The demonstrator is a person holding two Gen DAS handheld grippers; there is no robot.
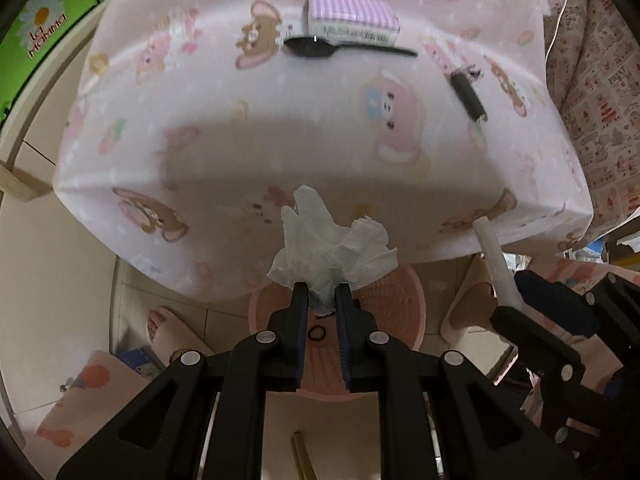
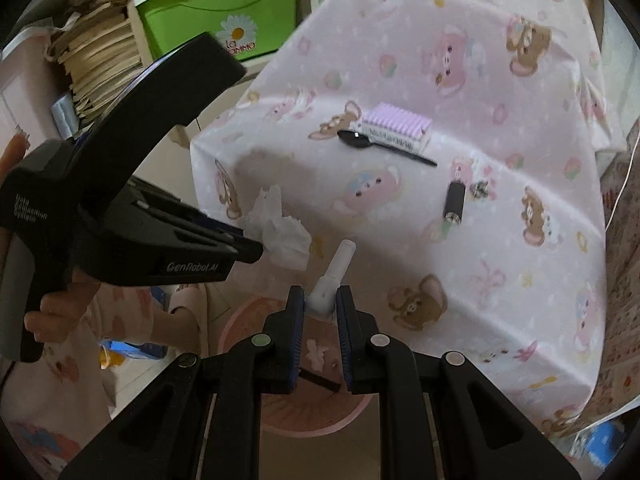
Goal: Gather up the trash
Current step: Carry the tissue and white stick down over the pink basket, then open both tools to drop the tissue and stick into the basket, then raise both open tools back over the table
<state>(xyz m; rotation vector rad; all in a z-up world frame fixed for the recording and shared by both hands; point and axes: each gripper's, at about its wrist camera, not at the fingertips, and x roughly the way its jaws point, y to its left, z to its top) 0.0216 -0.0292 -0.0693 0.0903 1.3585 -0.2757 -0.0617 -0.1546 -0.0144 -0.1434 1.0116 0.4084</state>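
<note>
White tissue (image 1: pixel 334 246), crumpled, is clamped between the jaws of the left gripper (image 1: pixel 322 300), held off the near edge of the tabletop (image 1: pixel 280 128) and above a pink basket (image 1: pixel 384 300) on the floor. Beside it, the right gripper (image 2: pixel 321 304) has its jaws closed on a white plastic tube (image 2: pixel 334 276) over the same basket.

Only the right wrist view shows the left gripper from outside: its black body reads "GenRobot.AI", with "Data Acquisition System" on the handle, gripped by the person's hand (image 2: pixel 52 312). That view also looks into the basket, where a pale scrap and a dark strip lie between the right jaws. The left wrist view alone shows a bare foot (image 1: pixel 168 332) on the floor and a small black ring in the basket.

Both views take in a pink cloth printed with bears and rabbits covering the tabletop. On it lie a purple-striped box (image 1: pixel 352 18) with small print too blurred to read, a black plastic spoon (image 1: pixel 340 49) touching the box's front, and a black cylinder (image 1: pixel 468 96) well apart to the right, next to a small dark tangled item. A green bin (image 2: pixel 216 20) bearing a daisy and lettering that cannot be read with certainty sits behind the table, next to a stack of paper bags (image 2: pixel 96 60).
</note>
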